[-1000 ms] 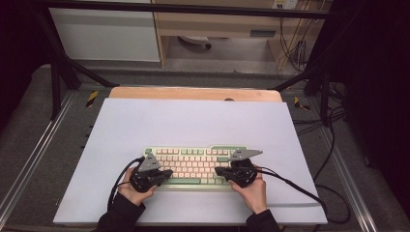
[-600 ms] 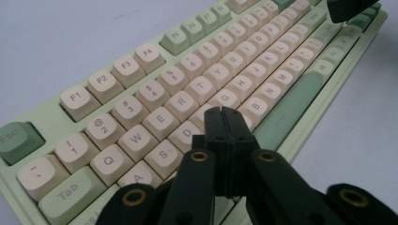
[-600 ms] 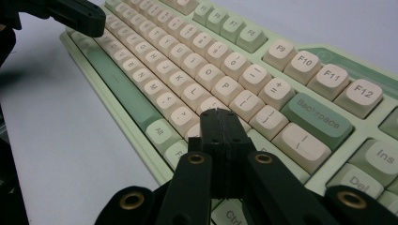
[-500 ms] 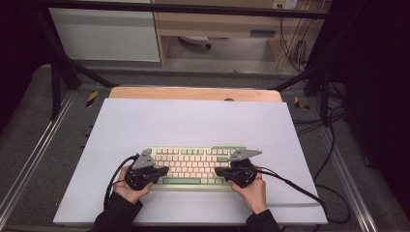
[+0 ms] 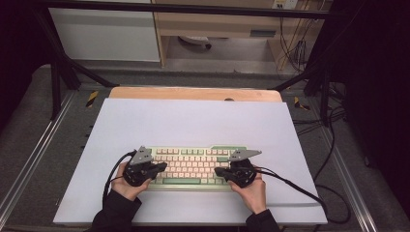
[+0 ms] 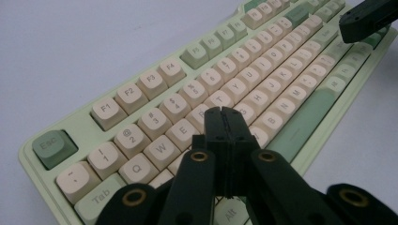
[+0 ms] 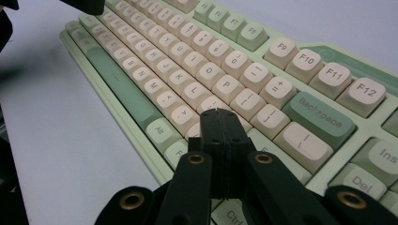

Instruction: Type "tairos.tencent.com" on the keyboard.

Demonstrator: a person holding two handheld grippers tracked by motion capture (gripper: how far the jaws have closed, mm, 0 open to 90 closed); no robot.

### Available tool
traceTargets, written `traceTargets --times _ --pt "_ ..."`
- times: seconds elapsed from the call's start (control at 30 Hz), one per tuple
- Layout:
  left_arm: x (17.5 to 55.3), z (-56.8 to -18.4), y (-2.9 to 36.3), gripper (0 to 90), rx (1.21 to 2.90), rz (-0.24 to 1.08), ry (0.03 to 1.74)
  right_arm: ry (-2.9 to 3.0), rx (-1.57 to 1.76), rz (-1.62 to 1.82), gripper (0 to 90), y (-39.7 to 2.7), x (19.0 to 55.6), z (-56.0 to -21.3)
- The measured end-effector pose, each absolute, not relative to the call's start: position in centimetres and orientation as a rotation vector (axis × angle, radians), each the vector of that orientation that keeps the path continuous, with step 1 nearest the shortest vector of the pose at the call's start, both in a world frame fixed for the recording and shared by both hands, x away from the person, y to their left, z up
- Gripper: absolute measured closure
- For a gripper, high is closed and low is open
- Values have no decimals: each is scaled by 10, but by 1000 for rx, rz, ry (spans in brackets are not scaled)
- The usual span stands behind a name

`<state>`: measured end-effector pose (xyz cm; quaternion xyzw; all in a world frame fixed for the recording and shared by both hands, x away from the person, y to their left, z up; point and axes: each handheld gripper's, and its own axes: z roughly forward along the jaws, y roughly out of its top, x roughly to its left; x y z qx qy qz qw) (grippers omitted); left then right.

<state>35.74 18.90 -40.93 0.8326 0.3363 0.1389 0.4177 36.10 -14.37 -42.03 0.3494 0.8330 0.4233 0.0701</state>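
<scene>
From the high view, the keyboard (image 5: 193,166) lies on the bench (image 5: 193,121) at 6 o'clock, left tongs (image 5: 162,166) and right tongs (image 5: 218,171) over its ends. In the left gripper view, the left tongs (image 6: 224,112) are pressed together above the letter keys; a wide poke could hit two keys. In the right gripper view, the right tongs (image 7: 217,113) are pressed together too, near Backspace (image 7: 319,119). No boxes or bowls are here.

Left gripper (image 5: 162,166) and right gripper (image 5: 218,171) closed, tips facing inward.

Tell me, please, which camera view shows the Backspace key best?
The right gripper view: the Backspace key lies close, its label readable. In the high view the keyboard is whole but its keys are tiny. The left gripper view shows that far end blurred.
</scene>
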Motion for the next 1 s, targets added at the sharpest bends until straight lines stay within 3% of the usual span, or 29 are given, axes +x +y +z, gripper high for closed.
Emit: traceTargets --times 1.0 --pt "380 -423 177 898 2123 385 908 2503 1053 1282 900 -144 361 -420"
